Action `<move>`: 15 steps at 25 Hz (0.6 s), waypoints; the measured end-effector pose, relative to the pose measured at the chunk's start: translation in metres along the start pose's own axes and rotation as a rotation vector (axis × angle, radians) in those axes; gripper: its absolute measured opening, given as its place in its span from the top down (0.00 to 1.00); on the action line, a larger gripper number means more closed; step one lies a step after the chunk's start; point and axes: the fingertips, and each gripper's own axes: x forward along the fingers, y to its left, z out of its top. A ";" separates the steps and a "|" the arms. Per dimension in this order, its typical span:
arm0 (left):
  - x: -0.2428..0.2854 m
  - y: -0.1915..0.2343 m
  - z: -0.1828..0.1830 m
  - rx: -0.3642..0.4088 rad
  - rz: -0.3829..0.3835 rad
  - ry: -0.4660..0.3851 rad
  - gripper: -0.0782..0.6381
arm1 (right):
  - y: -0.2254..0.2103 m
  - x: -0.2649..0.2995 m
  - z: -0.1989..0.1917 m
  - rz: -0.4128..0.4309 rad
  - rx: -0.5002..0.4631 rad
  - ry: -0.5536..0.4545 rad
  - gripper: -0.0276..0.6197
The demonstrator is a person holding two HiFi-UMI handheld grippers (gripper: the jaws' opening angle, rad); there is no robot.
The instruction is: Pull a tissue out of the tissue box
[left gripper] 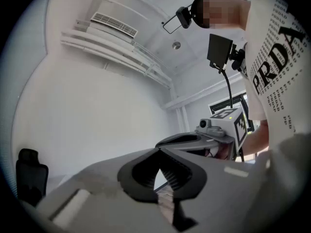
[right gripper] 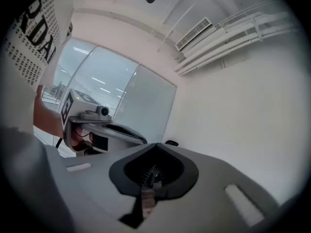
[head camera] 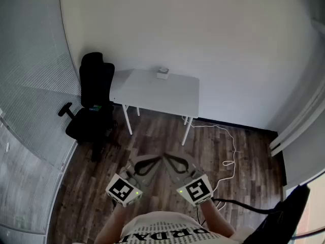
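Observation:
A small white tissue box point(head camera: 162, 73) sits at the far edge of a white table point(head camera: 152, 95) across the room. Both grippers are held close to my body, far from the table and over the wood floor. The left gripper point(head camera: 158, 159) and the right gripper point(head camera: 167, 157) angle toward each other, tips nearly meeting. In the left gripper view the left gripper point(left gripper: 159, 152) has its jaws together at the tips with nothing between them. The right gripper point(right gripper: 155, 147) is likewise shut and empty in its own view. Neither gripper view shows the tissue box.
A black office chair point(head camera: 94, 100) stands left of the table, by a glass partition with blinds. A white cable point(head camera: 229, 154) trails over the floor right of the table legs. White walls close off the back; a dark object point(head camera: 289, 212) is at bottom right.

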 end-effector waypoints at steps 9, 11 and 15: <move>-0.007 -0.002 -0.005 -0.032 0.013 0.003 0.89 | 0.007 0.000 -0.003 -0.025 0.033 0.004 0.95; -0.007 -0.002 -0.003 -0.042 0.016 -0.003 0.89 | 0.007 0.000 -0.002 -0.041 0.062 -0.010 0.95; -0.011 0.001 -0.012 -0.030 0.007 0.013 0.89 | 0.009 0.003 -0.003 -0.061 0.078 -0.004 0.95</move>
